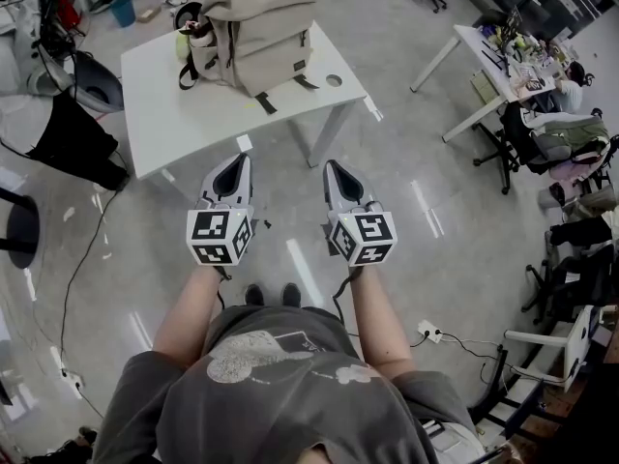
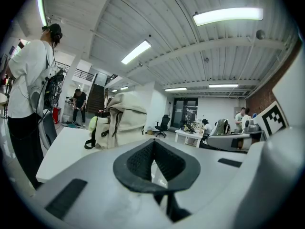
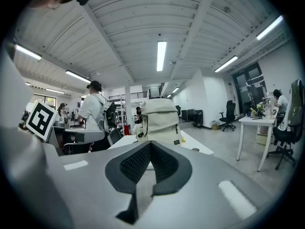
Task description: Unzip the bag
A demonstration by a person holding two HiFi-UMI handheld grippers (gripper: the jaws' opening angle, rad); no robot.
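bag [image 1: 253, 27] upright toward table [image 1: 164, 114] far edge, wide tabletop in front

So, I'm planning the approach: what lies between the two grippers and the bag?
In the head view, just grey floor and bare white tabletop lie between the left gripper, right gripper and the bag.

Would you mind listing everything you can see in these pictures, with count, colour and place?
backpack: one, beige, upright on the table's far side
table: one, white, ahead of the person
desk: one, white, cluttered, far right
office chairs: several, black, around the desk
bystander: one, white shirt, left of the table
left gripper: one, grey, shut, empty, short of the table
right gripper: one, grey, shut, empty, beside the left
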